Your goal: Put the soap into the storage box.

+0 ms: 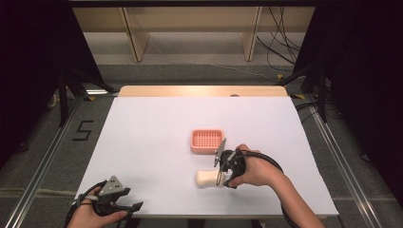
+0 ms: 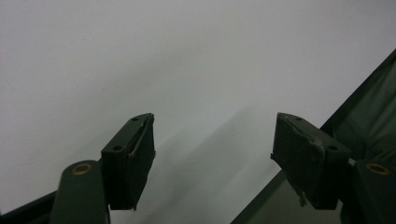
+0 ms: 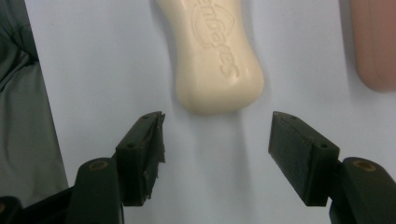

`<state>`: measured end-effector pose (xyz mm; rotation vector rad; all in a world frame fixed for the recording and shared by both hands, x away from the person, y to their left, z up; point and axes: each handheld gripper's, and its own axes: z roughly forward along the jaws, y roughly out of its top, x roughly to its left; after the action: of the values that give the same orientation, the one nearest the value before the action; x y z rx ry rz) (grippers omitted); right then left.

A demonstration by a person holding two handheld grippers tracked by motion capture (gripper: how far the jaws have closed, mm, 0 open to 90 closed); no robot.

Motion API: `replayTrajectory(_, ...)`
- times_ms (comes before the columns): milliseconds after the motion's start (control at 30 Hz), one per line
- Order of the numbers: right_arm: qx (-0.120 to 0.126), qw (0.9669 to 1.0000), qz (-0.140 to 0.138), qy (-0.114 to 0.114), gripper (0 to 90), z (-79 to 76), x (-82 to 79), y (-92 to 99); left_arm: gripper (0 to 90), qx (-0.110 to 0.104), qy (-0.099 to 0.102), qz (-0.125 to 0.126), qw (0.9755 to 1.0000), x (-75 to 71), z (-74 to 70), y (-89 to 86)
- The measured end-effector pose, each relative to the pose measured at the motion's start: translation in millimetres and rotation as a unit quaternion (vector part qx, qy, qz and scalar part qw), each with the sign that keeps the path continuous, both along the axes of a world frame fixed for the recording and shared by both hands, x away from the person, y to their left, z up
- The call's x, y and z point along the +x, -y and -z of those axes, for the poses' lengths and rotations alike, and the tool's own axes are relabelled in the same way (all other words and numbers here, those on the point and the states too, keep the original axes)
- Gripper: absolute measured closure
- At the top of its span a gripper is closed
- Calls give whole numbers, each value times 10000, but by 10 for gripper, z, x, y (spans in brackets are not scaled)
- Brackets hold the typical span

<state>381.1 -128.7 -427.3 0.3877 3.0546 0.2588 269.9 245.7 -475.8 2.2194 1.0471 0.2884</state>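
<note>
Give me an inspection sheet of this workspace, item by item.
Surface: white table top, bare apart from two things.
Job's things: cream soap bar lying flat; pink soap dish beside it, apart, nothing in it.
Clutter: nothing seen.
Grippers: right gripper open, pointed at the soap bar's end, not touching; left gripper open, nothing between the jaws, at the table's near corner.
Cables: black cable loops over the right hand; loose cables on the floor behind.
Surroundings: wooden shelving, grey floor.

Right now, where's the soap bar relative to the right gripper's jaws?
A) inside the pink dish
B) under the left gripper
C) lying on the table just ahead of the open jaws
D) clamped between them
C: in the right gripper view the soap bar lies flat on the table ahead of the right gripper, whose jaws stand apart with nothing between them.
</note>
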Motion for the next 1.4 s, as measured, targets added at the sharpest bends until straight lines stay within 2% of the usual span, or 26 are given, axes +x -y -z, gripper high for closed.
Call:
replayTrajectory(33, -1, 9999, -151, -8, 361, 6, 24, -31, 292, -4, -1, 0, 10000, 0, 0, 1)
replayTrajectory(100, 13, 9997, -246, 16, 358, 8, 47, -78, 292, 10, 11, 8, 10000, -3, -4, 2)
replayTrajectory(133, -35, 10000, -84, -15, 358, 0, 39, -98, 292, 11, 17, 6, 10000, -4, -4, 2)
replayTrajectory(167, -45, 9992, -399, 91, 357, 6, 83, -116, 292, 6, 22, 0, 10000, -6, -5, 2)
replayTrajectory(200, -47, 9998, -170, 28, 357, 2, 59, -135, 292, 29, 39, 24, 10000, -5, -10, -4)
replayTrajectory(233, -16, 9999, -129, -29, 355, 2, 59, -156, 292, -2, 48, 66, 10000, -3, -11, -9)
replayTrajectory(333, -46, 9998, -161, -48, 354, 16, 91, -195, 293, 49, 52, 41, 10000, -1, -10, -5)
replayTrajectory(367, -9, 9995, -317, 43, 354, 25, 113, -205, 293, 41, 56, 47, 10000, -1, -9, -5)
replayTrajectory(500, 50, 9988, -479, 14, 352, 44, 147, -246, 294, 1, 57, 74, 10000, -3, -13, -8)
replayTrajectory(567, 2, 9993, -375, -16, 351, 47, 142, -267, 293, 11, 52, 84, 10000, -3, -13, -8)
replayTrajectory(633, 6, 9986, -532, 14, 350, 67, 163, -289, 294, 45, 76, 27, 10000, -4, -7, -1)
replayTrajectory(667, -15, 9985, -551, -15, 349, 69, 169, -297, 293, -9, 48, 78, 10000, -3, -11, -6)
replayTrajectory(767, -136, 9992, -359, -94, 348, 75, 158, -335, 294, -7, 53, 82, 10000, -3, -11, -8)
replayTrajectory(800, -123, 9991, -402, -98, 347, 85, 168, -347, 294, 16, 49, 75, 10000, 0, -10, -9)
replayTrajectory(833, -31, 9975, -700, -25, 347, 103, 208, -362, 294, -16, 50, 73, 10000, -3, -10, -8)
replayTrajectory(900, -185, 9986, -476, -107, 346, 93, 185, -384, 295, -10, 50, 96, 9999, -1, -8, -8)
replayTrajectory(933, -39, 9959, -907, -14, 346, 124, 243, -394, 295, -5, 43, 73, 10000, -2, -7, -3)
replayTrajectory(967, -70, 9967, -803, -18, 346, 121, 236, -404, 295, 25, 70, 61, 10000, -2, -6, -1)
replayTrajectory(1100, -115, 9969, -770, -65, 346, 122, 245, -441, 295, -18, 47, 88, 9999, -1, -8, -9)
replayTrajectory(1133, -125, 9981, -603, -101, 345, 116, 222, -453, 295, -9, 54, 96, 9999, 1, -4, -8)
replayTrajectory(1200, -89, 9966, -813, -89, 345, 131, 247, -471, 295, 14, 59, 79, 10000, -2, -6, -2)
replayTrajectory(1267, -149, 9961, -868, -61, 345, 139, 261, -469, 295, 17, 69, 81, 9999, -2, -7, -1)
replayTrajectory(1300, -127, 9939, -1095, -21, 345, 161, 288, -488, 295, 39, 54, 96, 9999, 1, -9, -7)
replayTrajectory(1333, -149, 9963, -843, -90, 344, 158, 254, -504, 295, 6, 57, 125, 9999, -1, -10, -11)
replayTrajectory(1367, -183, 9966, -798, -107, 345, 161, 249, -504, 296, 28, 52, 133, 9999, -1, -12, -14)
replayTrajectory(1400, -156, 9938, -1104, -30, 344, 179, 293, -507, 296, 26, 52, 135, 9999, -1, -13, -14)
